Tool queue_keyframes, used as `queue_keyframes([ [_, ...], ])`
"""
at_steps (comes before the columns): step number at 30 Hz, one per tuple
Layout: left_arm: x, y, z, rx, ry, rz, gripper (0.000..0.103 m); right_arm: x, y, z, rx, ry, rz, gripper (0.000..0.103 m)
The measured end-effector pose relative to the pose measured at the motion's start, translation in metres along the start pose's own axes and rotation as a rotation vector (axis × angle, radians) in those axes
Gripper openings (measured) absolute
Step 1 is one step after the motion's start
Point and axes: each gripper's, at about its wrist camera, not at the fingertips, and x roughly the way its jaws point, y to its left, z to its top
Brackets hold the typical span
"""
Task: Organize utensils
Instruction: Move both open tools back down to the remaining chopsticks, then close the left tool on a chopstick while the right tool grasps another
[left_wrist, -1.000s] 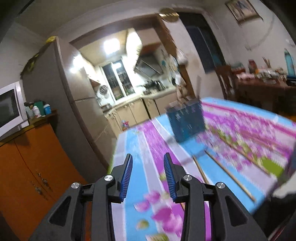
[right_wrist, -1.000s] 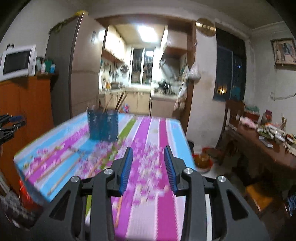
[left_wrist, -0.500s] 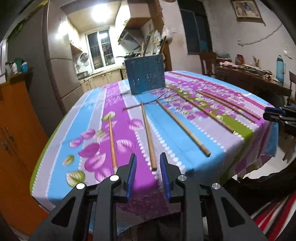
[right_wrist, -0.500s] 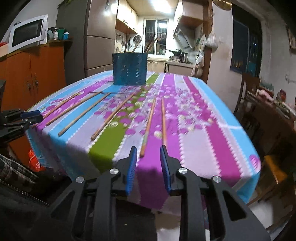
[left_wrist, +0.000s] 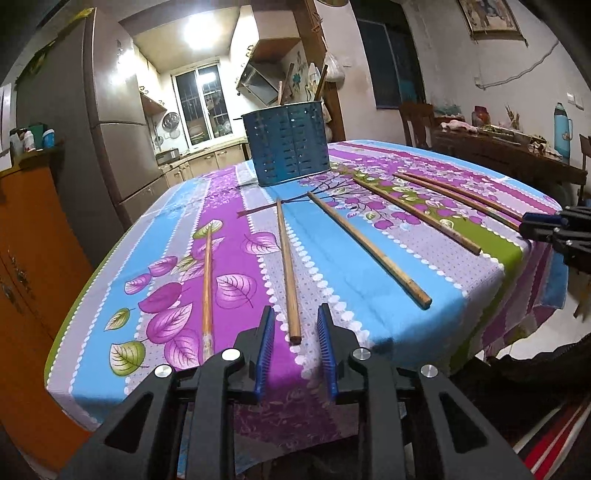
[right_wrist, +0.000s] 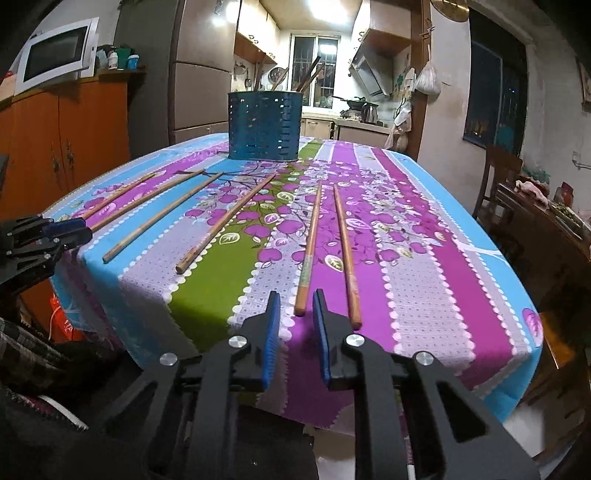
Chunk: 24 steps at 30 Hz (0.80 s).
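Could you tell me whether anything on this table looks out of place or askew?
Yes: six chopsticks lie loose, fanned across the floral tablecloth, while others stand in the blue holder at the far end. Their near ends sit close to the table edge. Nothing looks spilled or broken.

Dim room, glaring kitchen ceiling light (left_wrist: 197, 31) behind; sharp frames, strong fisheye bending (dark vignetted corners).
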Motion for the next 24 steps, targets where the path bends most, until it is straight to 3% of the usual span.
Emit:
queue_keyframes([
  [7, 0.0, 0.003, -0.004, -0.052, -0.027, -0.011, 0.026, 0.002, 0.003, -0.001, -0.003, -0.038, -0.028, 0.016],
  [9, 0.0, 0.003, -0.005, -0.056, -0.036, -0.023, 0.021, 0.002, 0.004, -0.002, 0.0, -0.046, -0.039, 0.016],
  [11, 0.0, 0.004, -0.007, -0.064, -0.045, -0.044, 0.017, 0.002, 0.002, -0.003, 0.02, -0.05, -0.039, 0.016],
  [18, 0.001, 0.008, -0.011, -0.09, -0.07, -0.075, 0.016, 0.002, -0.003, -0.004, 0.099, -0.051, -0.017, 0.016],
  [24, 0.0, 0.012, -0.015, -0.123, -0.085, -0.101, 0.017, 0.002, -0.002, -0.004, 0.11, -0.056, -0.011, 0.008],
])
